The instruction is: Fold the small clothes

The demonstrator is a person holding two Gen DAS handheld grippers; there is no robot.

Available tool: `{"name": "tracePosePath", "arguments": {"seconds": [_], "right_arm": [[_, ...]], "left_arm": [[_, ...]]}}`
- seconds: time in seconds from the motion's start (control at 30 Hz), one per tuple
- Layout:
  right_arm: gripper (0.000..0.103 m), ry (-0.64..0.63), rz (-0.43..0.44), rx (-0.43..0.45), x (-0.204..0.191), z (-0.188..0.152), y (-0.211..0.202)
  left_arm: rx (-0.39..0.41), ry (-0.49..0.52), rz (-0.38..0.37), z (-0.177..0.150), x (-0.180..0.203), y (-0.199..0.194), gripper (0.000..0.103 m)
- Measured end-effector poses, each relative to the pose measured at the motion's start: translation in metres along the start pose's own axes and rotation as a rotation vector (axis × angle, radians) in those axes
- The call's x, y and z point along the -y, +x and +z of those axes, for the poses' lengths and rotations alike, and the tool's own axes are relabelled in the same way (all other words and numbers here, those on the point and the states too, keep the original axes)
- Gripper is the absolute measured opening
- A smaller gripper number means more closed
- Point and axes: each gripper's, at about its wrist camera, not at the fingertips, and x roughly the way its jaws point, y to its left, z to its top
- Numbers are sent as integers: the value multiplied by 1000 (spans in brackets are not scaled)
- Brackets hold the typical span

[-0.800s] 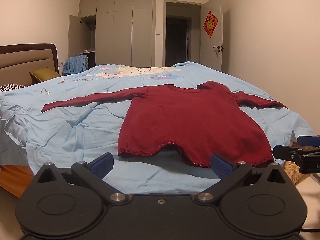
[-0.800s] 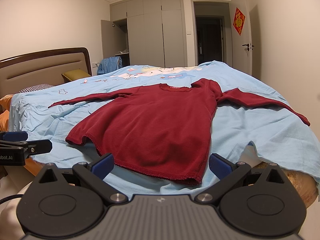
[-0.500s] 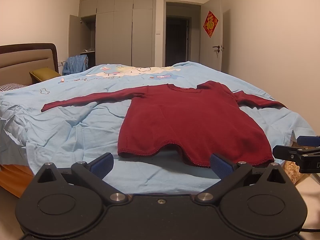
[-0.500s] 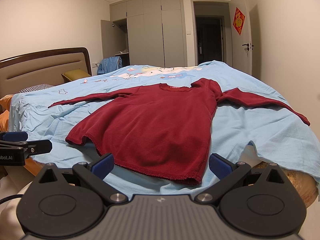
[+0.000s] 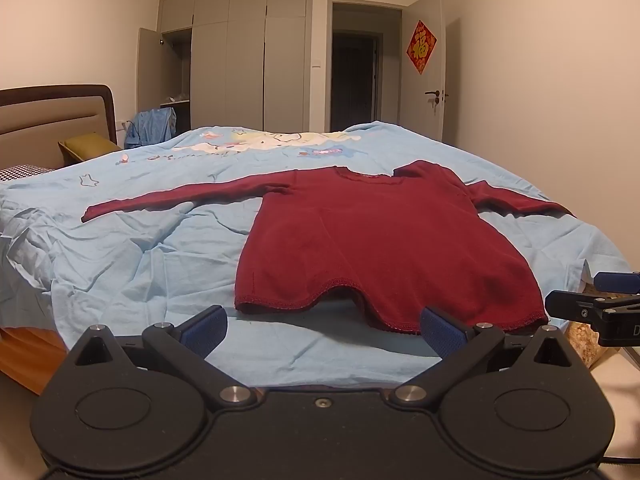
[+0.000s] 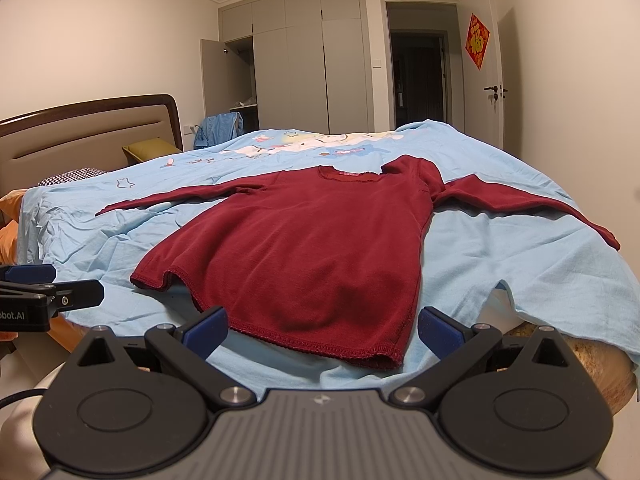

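left wrist view, red shirt [image 5: 384, 240] flat beyond spread jaws

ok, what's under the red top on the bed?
The red top lies spread flat on the light blue sheet, both sleeves out. The sheet shows all around it; whatever lies beneath the sheet or directly under the top is covered. Both grippers are open, holding nothing.

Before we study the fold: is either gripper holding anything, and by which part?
Nothing. The left gripper and right gripper are open, short of the red top.
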Motion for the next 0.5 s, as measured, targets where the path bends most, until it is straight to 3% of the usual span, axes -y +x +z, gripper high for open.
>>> {"name": "tracePosePath", "arguments": {"seconds": [0.5], "right_arm": [[103,1,-1,-2,-4,0,0]], "left_arm": [[-2,-1,-1,0,0,0,102]]}}
